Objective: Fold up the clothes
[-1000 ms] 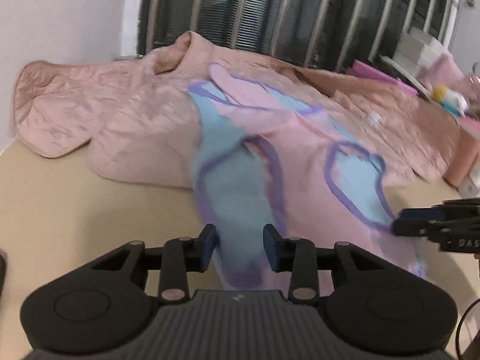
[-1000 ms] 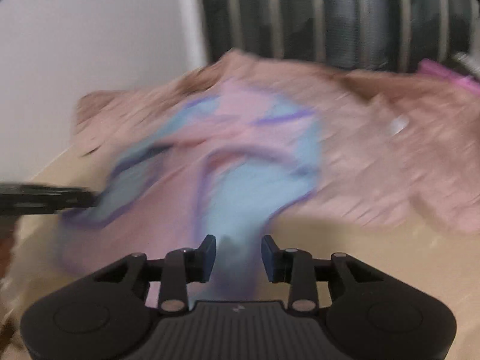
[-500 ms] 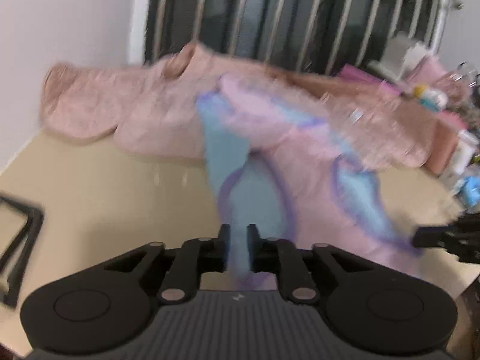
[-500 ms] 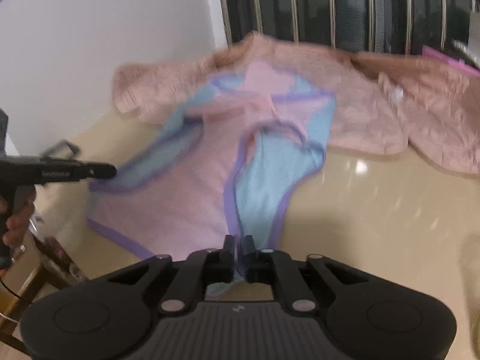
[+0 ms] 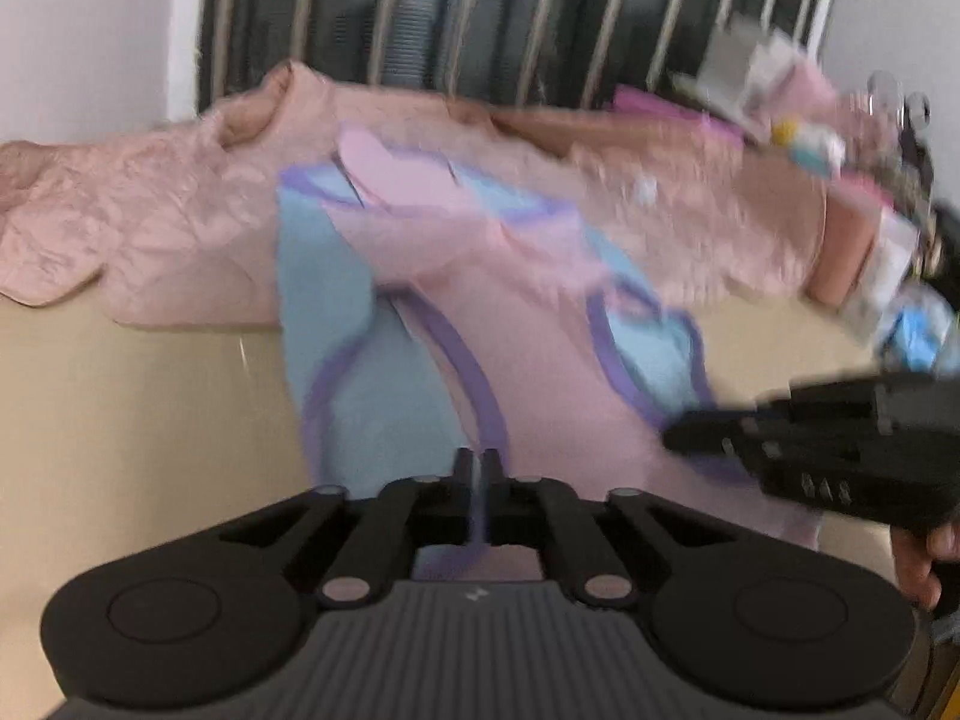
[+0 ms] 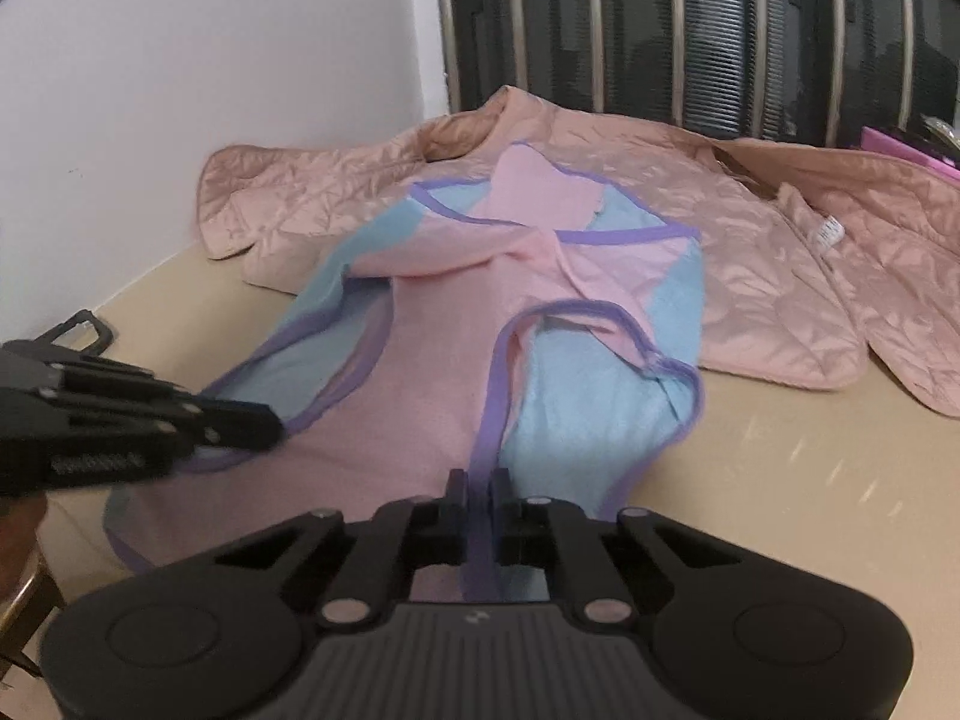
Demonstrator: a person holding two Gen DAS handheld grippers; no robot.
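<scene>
A pink and light-blue garment with purple trim (image 6: 456,324) lies on the beige table, its far end over a quilted pink jacket (image 6: 780,276). In the left wrist view the garment (image 5: 528,324) is blurred. My left gripper (image 5: 478,468) is shut on its purple-trimmed near edge; it also shows at the left of the right wrist view (image 6: 264,429). My right gripper (image 6: 478,489) is shut on the purple trim at the garment's other near edge; it shows at the right of the left wrist view (image 5: 678,441).
The beige table (image 6: 810,480) lies under both garments. A white wall (image 6: 210,60) is at the left and a barred dark window (image 6: 690,30) behind. Cluttered boxes and bags (image 5: 870,180) stand at the far right. A dark frame (image 6: 84,324) sits at the table's left edge.
Both grippers went from open around the garment's near edge to shut on it. The garment has been pulled towards me and spread out flatter.
</scene>
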